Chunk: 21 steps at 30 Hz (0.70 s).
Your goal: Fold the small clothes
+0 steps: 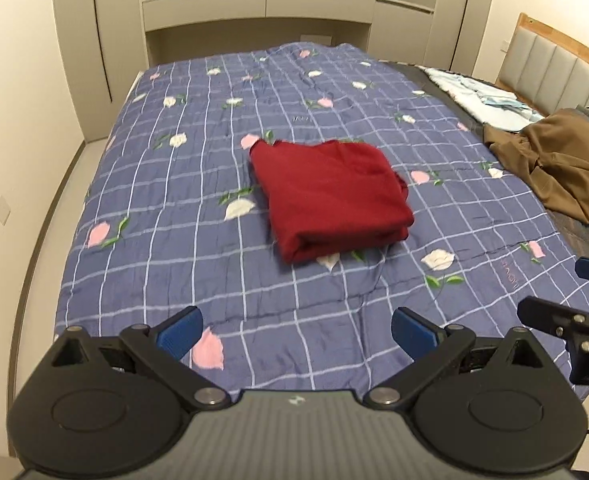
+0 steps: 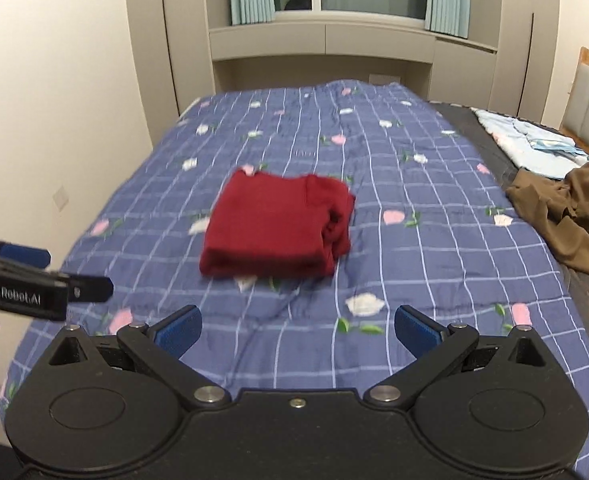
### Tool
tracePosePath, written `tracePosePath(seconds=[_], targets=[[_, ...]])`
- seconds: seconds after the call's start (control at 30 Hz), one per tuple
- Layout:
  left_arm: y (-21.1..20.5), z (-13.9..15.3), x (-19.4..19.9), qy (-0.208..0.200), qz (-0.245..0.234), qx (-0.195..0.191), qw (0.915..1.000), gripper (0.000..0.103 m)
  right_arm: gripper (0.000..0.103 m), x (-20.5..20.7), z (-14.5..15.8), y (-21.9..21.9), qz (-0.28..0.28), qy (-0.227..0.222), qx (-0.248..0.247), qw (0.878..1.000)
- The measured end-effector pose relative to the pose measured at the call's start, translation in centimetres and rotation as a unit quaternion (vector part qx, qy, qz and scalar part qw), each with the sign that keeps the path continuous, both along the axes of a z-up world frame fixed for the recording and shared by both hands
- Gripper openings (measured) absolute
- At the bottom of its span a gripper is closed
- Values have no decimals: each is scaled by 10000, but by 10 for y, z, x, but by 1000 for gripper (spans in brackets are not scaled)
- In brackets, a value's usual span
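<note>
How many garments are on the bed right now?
3: red one folded mid-quilt, brown one crumpled at right edge, pale blue one beyond it. More may lie out of frame.

The right gripper [image 2: 296, 334], jaws wide, hovers near a folded, slightly blurred red garment [image 2: 274, 228] on the quilt [image 2: 414, 240].
</note>
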State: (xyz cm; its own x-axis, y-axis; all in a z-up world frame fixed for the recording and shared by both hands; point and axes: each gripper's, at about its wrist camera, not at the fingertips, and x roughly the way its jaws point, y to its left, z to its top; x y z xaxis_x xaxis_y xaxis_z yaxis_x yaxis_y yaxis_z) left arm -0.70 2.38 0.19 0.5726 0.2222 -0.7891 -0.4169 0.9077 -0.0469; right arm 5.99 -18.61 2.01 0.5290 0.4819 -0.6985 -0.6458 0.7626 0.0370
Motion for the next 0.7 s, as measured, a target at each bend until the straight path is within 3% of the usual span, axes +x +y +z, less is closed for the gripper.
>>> tracePosePath(seconds=[0.7], targets=[[-1, -2, -6, 128, 42, -29, 9999, 102, 102, 0, -5, -4, -32, 63, -24, 10000]])
